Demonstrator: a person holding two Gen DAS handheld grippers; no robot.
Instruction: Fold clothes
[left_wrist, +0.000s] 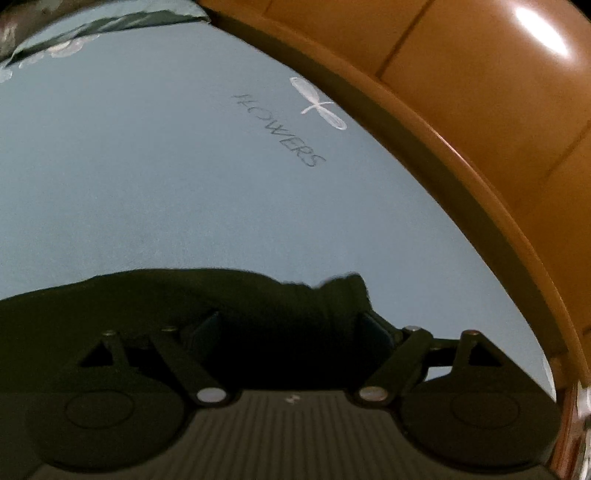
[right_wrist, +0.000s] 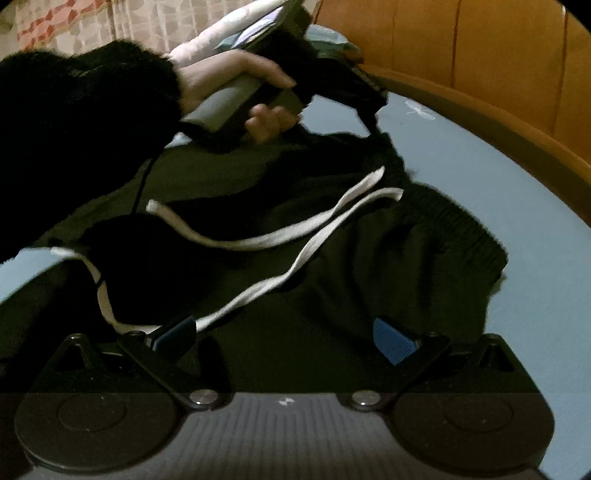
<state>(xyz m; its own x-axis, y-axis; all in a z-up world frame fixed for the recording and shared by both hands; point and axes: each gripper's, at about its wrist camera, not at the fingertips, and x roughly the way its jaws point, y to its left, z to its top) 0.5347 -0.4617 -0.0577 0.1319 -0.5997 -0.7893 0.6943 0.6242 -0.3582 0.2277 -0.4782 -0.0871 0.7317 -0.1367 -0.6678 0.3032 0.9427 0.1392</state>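
We are working on a dark garment (right_wrist: 332, 258), which looks like a pair of drawstring trousers, and it is lying rumpled on the blue sheet (right_wrist: 461, 155) of a bed, beside the wooden bed frame (right_wrist: 480, 55). Its ribbed waistband (right_wrist: 454, 221) is bunching toward the frame side, and the two white drawstrings (right_wrist: 295, 236) are trailing loose across the cloth. We are holding the right claw (right_wrist: 284, 339) low over the near part of the garment with its blue pads (right_wrist: 391, 339) standing wide apart; nothing is caught between them, though one drawstring is running just past the left pad. Our left hand (right_wrist: 236, 85) is carrying the left claw (left_wrist: 288, 325) at the far corner of the garment, near the waistband. In the left wrist view that claw's fingers are standing apart with dark cloth lying between and over them, so it is reading as spread, but we cannot tell whether any fabric is truly being gripped. As for progress, we are judging cautiously: the cloth is creased and uneven, no clean folded edge or tidy stack is showing, and so the garment is not lying folded. Smoothing, squaring and folding are looking like the work remaining.
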